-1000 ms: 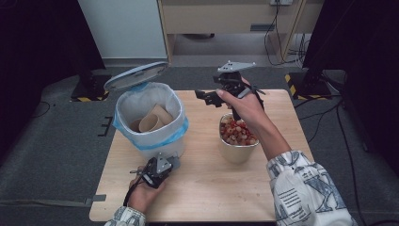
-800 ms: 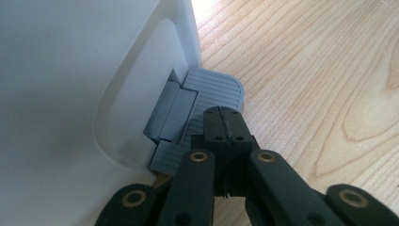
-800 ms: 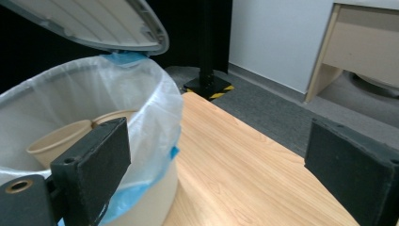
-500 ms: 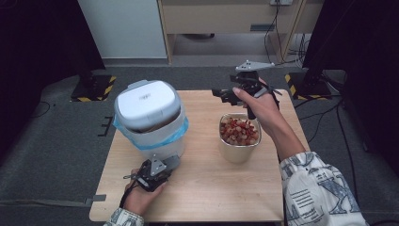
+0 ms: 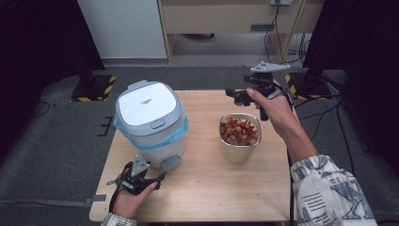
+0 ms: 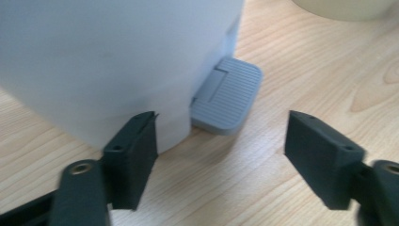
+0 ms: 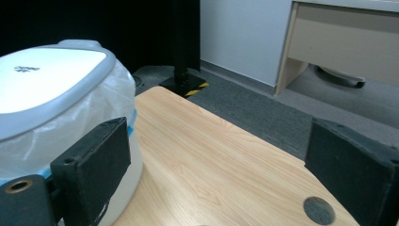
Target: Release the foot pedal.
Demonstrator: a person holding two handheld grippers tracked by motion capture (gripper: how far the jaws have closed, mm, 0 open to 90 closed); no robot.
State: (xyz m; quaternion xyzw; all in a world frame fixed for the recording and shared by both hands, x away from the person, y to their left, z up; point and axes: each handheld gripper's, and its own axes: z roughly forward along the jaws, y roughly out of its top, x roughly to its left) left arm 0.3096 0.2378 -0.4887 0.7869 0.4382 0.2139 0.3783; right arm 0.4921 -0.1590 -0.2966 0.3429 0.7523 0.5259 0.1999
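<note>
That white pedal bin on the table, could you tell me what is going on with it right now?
A person works at the table with a gripper in each hand. The pedal bin stands with its lid shut. The left gripper sits low in front of the grey pedal; its jaws have just been opening, apart, with nothing between them. The right gripper hovers open and empty beyond the metal cup of reddish scraps.

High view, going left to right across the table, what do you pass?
Left claw and white bin at the left, then the bin's grey pedal → metal bowl of red bits → right claw.
</note>
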